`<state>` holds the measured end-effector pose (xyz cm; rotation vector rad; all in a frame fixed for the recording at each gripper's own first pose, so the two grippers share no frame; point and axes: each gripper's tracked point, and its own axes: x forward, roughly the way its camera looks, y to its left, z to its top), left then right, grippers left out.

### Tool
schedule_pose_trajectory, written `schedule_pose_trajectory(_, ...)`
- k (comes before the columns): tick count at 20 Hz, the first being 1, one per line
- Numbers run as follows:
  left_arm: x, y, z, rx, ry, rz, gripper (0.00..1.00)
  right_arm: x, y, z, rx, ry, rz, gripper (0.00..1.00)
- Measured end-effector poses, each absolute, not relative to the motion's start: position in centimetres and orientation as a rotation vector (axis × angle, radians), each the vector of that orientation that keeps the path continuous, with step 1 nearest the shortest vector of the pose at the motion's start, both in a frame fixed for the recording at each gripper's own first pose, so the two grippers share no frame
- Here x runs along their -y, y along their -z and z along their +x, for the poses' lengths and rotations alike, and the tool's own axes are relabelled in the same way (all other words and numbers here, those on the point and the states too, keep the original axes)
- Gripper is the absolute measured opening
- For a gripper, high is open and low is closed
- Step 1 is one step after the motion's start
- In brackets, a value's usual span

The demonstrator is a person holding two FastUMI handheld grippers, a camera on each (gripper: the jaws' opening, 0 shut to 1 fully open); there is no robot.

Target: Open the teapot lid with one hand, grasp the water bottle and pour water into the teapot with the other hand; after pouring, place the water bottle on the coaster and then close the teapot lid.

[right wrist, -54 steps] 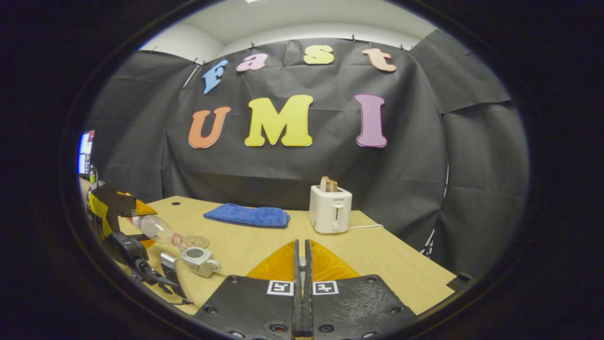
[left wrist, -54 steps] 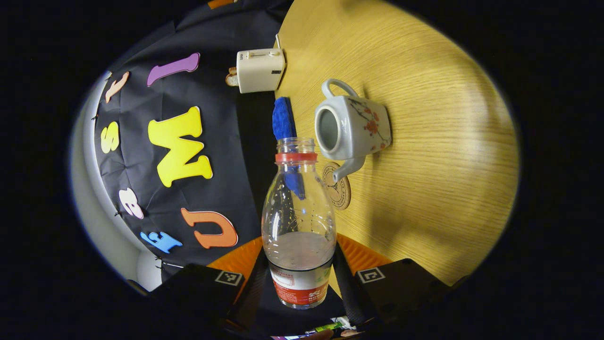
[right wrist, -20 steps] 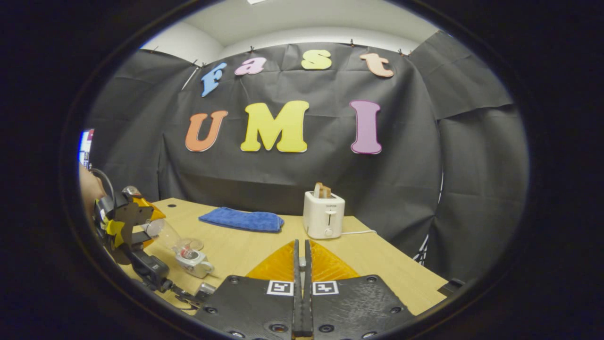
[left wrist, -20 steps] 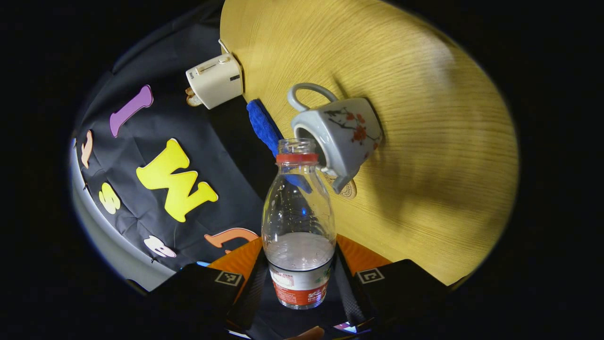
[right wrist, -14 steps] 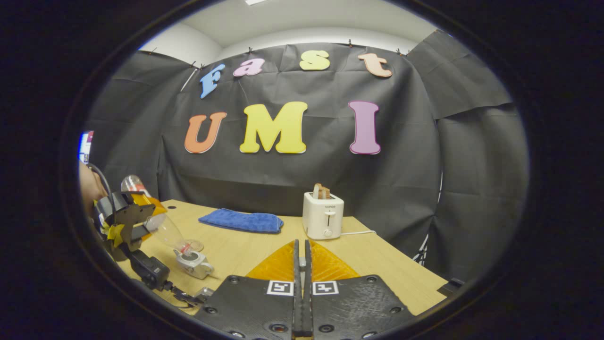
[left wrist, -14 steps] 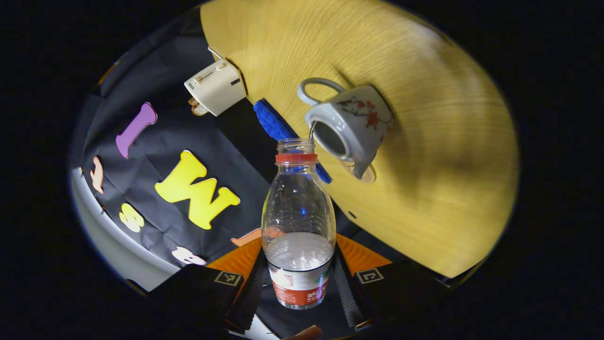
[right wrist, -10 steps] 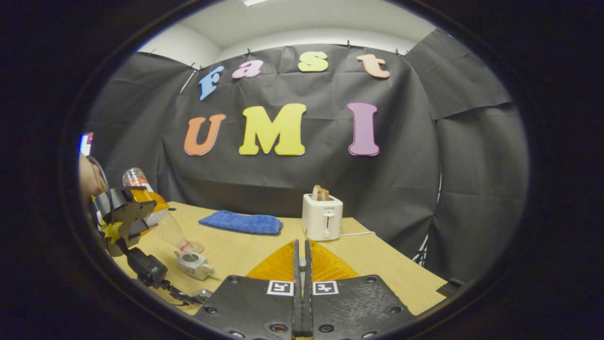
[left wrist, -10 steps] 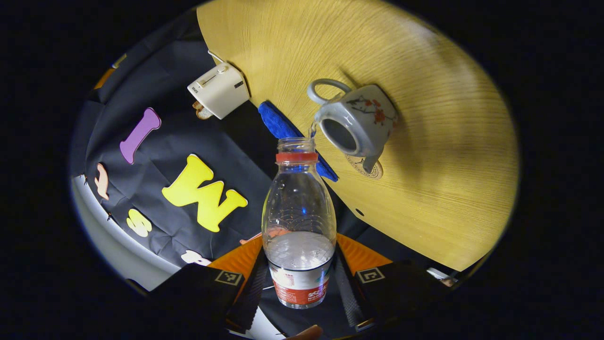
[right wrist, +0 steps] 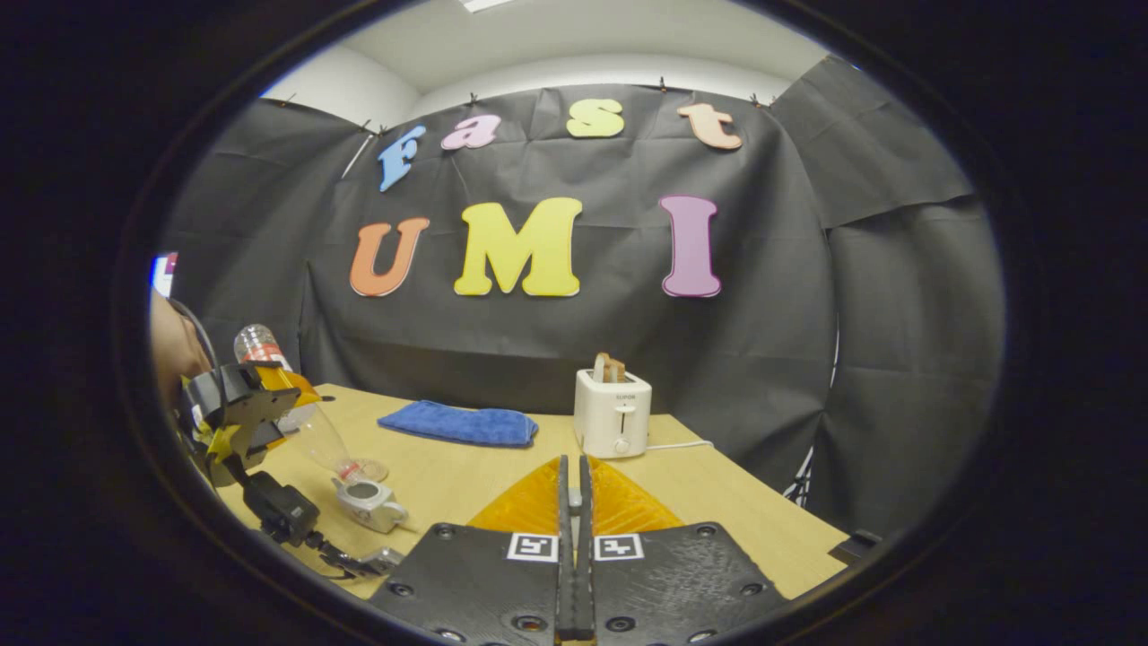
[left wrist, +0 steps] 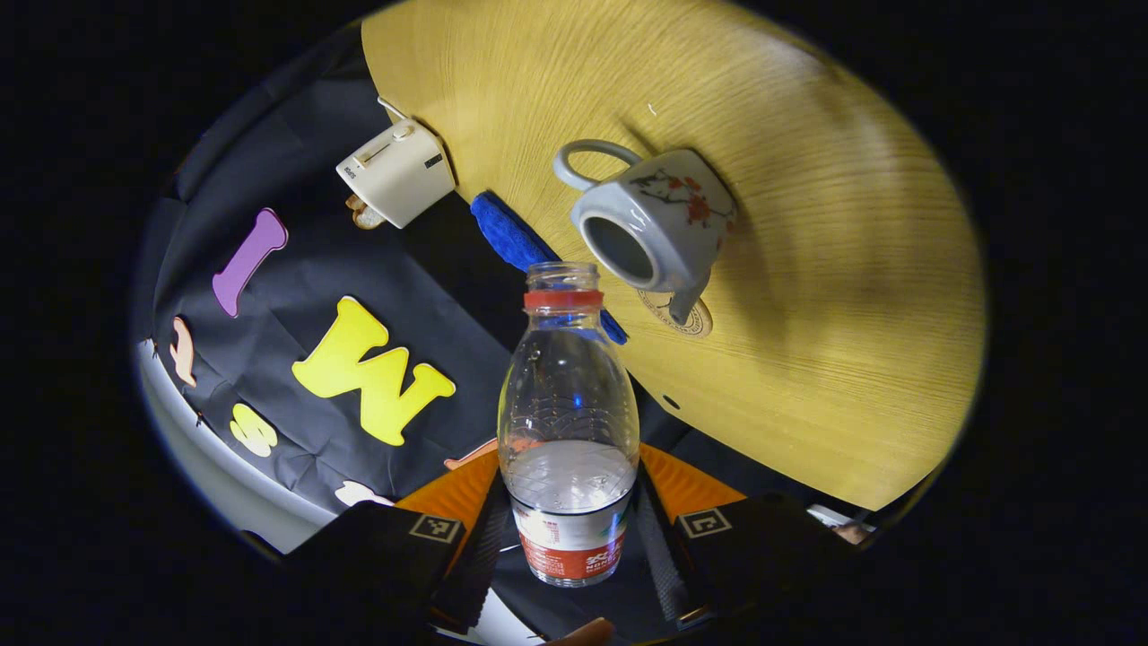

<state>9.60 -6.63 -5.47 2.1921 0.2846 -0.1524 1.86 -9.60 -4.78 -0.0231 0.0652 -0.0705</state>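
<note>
My left gripper is shut on the lower body of a clear water bottle with a red neck ring and no cap. In the right gripper view the bottle tilts mouth-down just over the teapot. The white flowered teapot stands open with no lid on it, its spout over a round coaster. Water fills the bottle's lower part. My right gripper hovers over the table with its fingers pressed together; I cannot make out anything between them.
A white toaster with bread in it and a folded blue cloth sit at the back of the wooden table. A hand holds the left gripper at the far left.
The bottle has tipped more steeply toward the teapot. A thin stream at the teapot's rim showed half a second ago and no longer shows. The right gripper has barely moved.
</note>
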Motion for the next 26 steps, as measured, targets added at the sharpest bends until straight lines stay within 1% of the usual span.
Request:
schedule_pose_trajectory(3, 5.2, 8.5, 9.6, -0.384, 0.291, 1.897, 0.72, 9.9, 4.6, 1.8, -0.059, 0.077, -0.021, 0.00)
schedule_pose_trajectory(4, 4.8, 9.0, 9.7, -0.404, 0.307, 1.795, 0.73, 10.0, 4.5, 1.7, -0.057, 0.079, -0.018, 0.00)
schedule_pose_trajectory(6, 4.3, 8.8, 10.5, -0.398, 0.280, 1.614, 0.73, 10.2, 4.4, 1.7, -0.057, 0.083, -0.014, 0.00)
schedule_pose_trajectory(10, 4.3, 7.6, 12.3, -0.326, 0.246, 1.215, 0.73, 10.2, 4.9, 1.9, -0.064, 0.093, -0.015, 0.00)
schedule_pose_trajectory(12, 3.7, 6.0, 13.4, -0.308, 0.205, 1.047, 0.73, 10.0, 5.1, 2.0, -0.066, 0.095, -0.027, 0.00)
schedule_pose_trajectory(13, 3.4, 5.0, 13.9, -0.278, 0.179, 0.972, 0.75, 9.8, 5.2, 2.1, -0.067, 0.095, -0.033, 0.00)
schedule_pose_trajectory(14, 3.1, 3.6, 14.2, -0.233, 0.154, 0.899, 0.73, 9.5, 5.3, 2.1, -0.068, 0.092, -0.040, 0.00)
schedule_pose_trajectory(17, 2.5, -0.2, 15.3, -0.106, 0.096, 0.646, 0.73, 9.0, 5.6, 2.1, -0.070, 0.088, -0.059, 0.00)
schedule_pose_trajectory(19, 2.3, -1.4, 15.3, -0.046, 0.071, 0.501, 0.73, 8.5, 5.9, 2.3, -0.077, 0.078, -0.061, 0.00)
schedule_pose_trajectory(21, 3.2, -1.4, 15.5, -0.003, 0.080, 0.366, 0.73, 8.3, 6.2, 2.4, -0.084, 0.073, -0.062, 0.00)
schedule_pose_trajectory(23, 4.8, -0.4, 16.1, 0.010, 0.139, 0.255, 0.74, 8.2, 6.4, 2.4, -0.087, 0.071, -0.062, 0.00)
schedule_pose_trajectory(24, 5.5, 0.1, 16.5, 0.014, 0.165, 0.221, 0.74, 8.2, 6.4, 2.4, -0.089, 0.070, -0.060, 0.00)
schedule_pose_trajectory(26, 5.8, 1.4, 17.3, 0.010, 0.168, 0.171, 0.74, 8.0, 6.5, 2.4, -0.093, 0.067, -0.054, 0.00)
